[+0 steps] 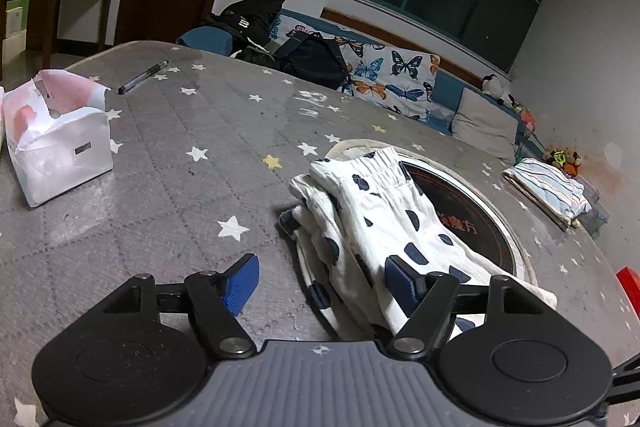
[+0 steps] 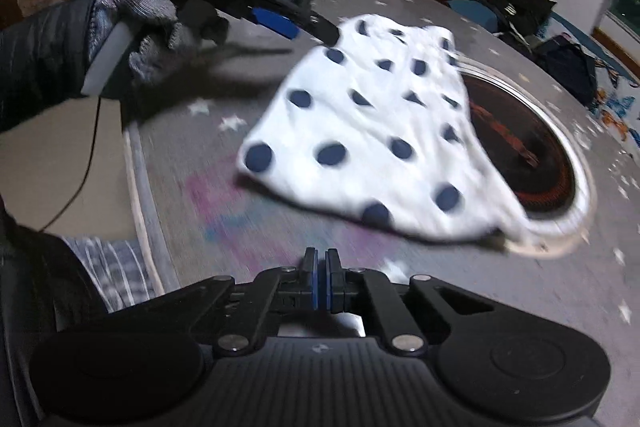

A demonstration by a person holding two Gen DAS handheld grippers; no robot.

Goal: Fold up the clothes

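Currently you are between folds: the white dotted garment (image 1: 372, 223) lies bunched in a rough, partly folded heap on the grey star-print table cover (image 1: 180, 155), its far side draped over the round inset cooktop (image 1: 472, 223) at the table's centre, and neither tool has hold of it. Your left gripper (image 1: 320, 283) stands spread wide, nothing clamped; its right-hand blue pad (image 1: 400, 283) sits against or just above the near edge of the cloth, and whether it truly touches cannot be told, while the other pad hangs over bare cover. Seen from the right wrist view, that same tool hovers at the garment's far corner, carried by your gloved hand (image 2: 152, 27). Your right gripper (image 2: 321, 267) has its pads pressed together on nothing, held above bare cover just short of the garment's nearest hem; this view is blurred. A second, striped item (image 1: 548, 191) already lies folded flat at the far table edge, well apart. The next move likely calls for opening the right tool, pinching one edge with each tool, and carrying that edge over squarely.
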